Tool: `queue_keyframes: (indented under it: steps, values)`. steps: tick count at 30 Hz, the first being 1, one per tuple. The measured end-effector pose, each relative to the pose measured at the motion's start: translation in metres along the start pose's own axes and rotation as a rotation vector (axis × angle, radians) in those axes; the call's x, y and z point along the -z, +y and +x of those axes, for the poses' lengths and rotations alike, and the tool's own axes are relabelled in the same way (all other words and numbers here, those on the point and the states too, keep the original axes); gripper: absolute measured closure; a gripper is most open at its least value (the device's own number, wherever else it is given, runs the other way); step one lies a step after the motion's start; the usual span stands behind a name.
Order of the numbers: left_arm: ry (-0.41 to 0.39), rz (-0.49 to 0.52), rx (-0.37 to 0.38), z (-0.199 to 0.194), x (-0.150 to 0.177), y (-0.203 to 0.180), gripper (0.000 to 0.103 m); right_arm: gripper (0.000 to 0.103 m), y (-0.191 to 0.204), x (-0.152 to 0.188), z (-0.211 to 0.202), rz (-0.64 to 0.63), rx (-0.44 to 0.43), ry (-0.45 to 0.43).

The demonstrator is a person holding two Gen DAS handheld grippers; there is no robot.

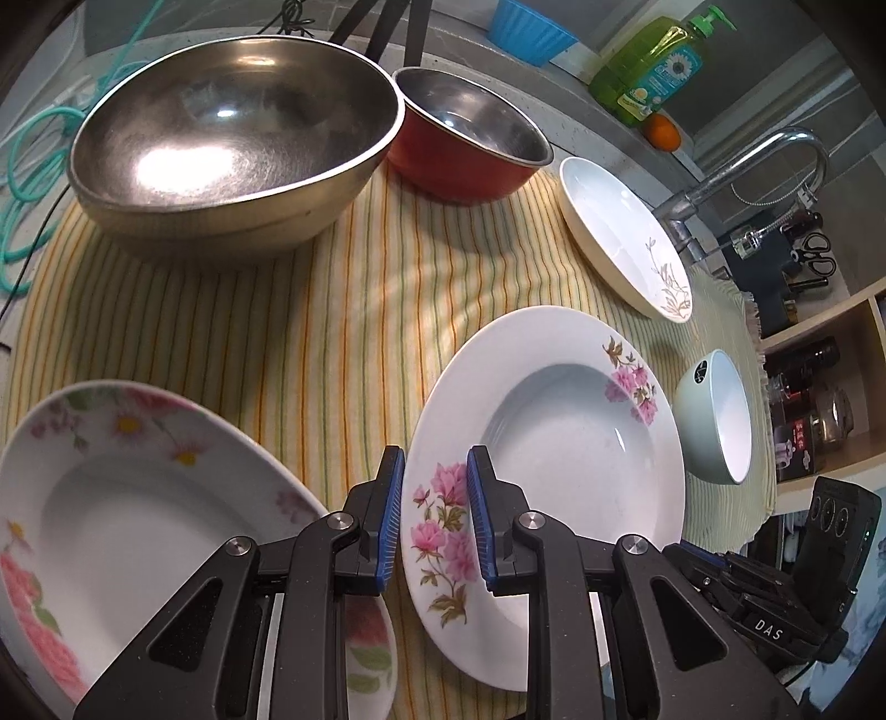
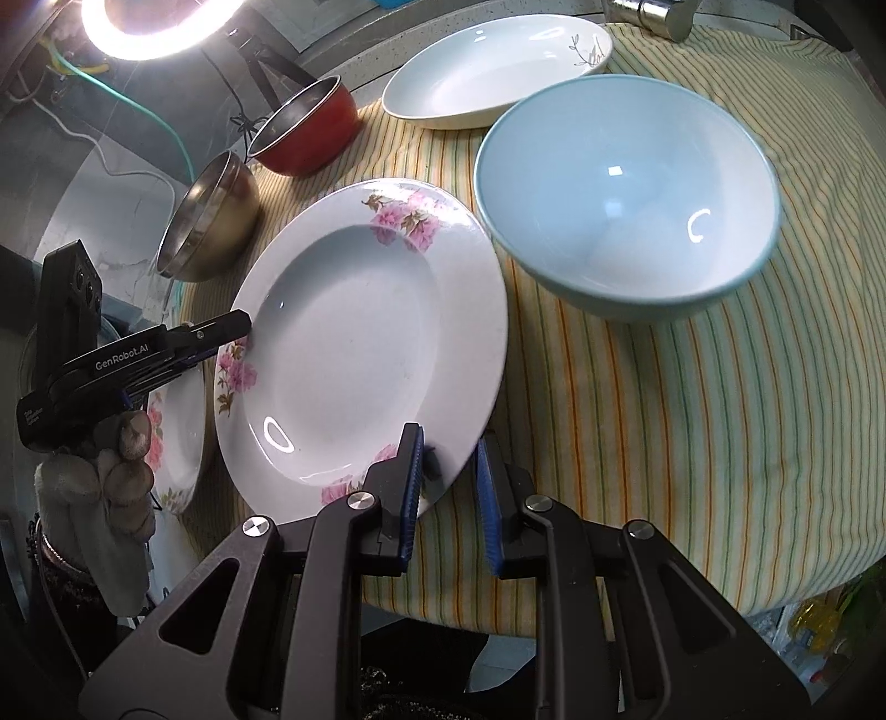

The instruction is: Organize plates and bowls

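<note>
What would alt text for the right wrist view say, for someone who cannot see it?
The right claw straddles the near rim of a white plate with pink flowers on a striped cloth, while the left claw meets its far rim. A pale blue bowl sits beside it.

Light source: ring lamp [image 2: 160,22], blown out, top left of the right wrist view.
Glare: hot patch inside steel bowl [image 1: 232,127]; small glints on blue bowl [image 2: 626,199].
Edges: fisheye bending, dark vignette corners.
Focus: mostly sharp.
</note>
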State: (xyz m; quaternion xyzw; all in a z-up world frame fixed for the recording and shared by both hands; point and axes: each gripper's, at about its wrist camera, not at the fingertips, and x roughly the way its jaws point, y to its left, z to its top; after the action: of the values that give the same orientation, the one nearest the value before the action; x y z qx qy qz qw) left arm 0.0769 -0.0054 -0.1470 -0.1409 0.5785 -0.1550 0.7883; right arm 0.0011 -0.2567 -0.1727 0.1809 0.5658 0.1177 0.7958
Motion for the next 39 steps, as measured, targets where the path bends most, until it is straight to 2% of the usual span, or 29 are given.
queue_keyframes:
  steps: [12,33,39]
  values:
    - [-0.006,0.004,-0.008,-0.002,0.018,-0.008,0.082,0.083,-0.005,0.013,-0.004,-0.007,0.002,0.018]
    - [-0.009,0.005,-0.011,-0.003,0.026,-0.012,0.082,0.081,-0.003,0.017,-0.003,-0.036,0.003,0.046]
    - [-0.009,-0.001,-0.011,-0.003,0.026,-0.012,0.082,0.078,-0.001,0.017,-0.006,-0.053,0.03,0.037]
